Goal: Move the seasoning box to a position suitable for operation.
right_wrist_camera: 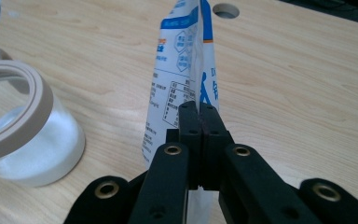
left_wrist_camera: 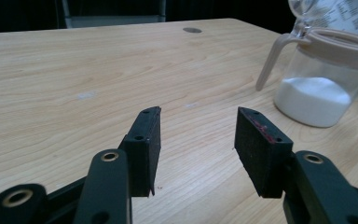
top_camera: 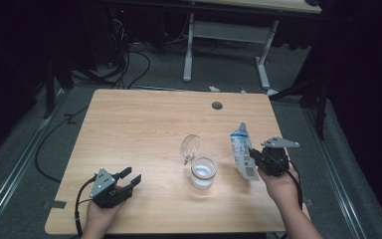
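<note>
L gripper (top_camera: 130,178) near front-left table (top_camera: 129,124) edge, jaws apart, nothing btwn pads, resting low. Centre: clear jar (top_camera: 202,173) w/ white powder in bottom, hinged lid (top_camera: 189,145) flipped open, upright on table. Just right of jar: R gripper (top_camera: 254,156) jaws pinched tight on blue/white pouch (top_camera: 241,149), held upright, lower edge at table level, not touching jar.

My table (top_camera: 144,124) is matt, light wood-grain laminate. The jar (top_camera: 202,173) is clear glossy glass or plastic with a smooth beige rim; my pouch (top_camera: 241,149) is glossy printed film. My jaw pads (left_wrist_camera: 144,140) are matt black rubber.
</note>
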Demonstrator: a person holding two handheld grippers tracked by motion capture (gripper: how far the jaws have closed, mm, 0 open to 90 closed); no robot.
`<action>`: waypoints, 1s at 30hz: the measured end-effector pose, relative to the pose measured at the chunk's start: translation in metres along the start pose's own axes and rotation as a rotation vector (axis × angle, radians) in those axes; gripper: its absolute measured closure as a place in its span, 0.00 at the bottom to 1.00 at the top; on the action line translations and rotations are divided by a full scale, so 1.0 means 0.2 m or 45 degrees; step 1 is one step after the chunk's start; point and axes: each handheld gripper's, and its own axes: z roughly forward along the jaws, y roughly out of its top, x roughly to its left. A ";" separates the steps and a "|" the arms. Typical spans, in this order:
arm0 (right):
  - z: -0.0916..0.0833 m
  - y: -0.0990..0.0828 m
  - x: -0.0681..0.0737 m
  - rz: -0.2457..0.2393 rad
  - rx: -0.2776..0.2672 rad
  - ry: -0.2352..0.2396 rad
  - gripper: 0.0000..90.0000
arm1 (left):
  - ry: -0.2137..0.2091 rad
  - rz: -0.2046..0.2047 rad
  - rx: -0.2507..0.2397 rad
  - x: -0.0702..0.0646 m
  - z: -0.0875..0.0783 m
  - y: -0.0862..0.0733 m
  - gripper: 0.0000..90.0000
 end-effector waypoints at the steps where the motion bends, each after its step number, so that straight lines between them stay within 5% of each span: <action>1: 0.00 -0.01 0.00 0.015 -0.021 0.005 1.00 | 0.008 0.003 0.006 0.01 0.00 0.00 0.57; 30: 0.05 -0.29 -0.02 0.176 -0.467 0.036 1.00 | 0.126 0.126 0.084 0.03 -0.04 -0.03 0.56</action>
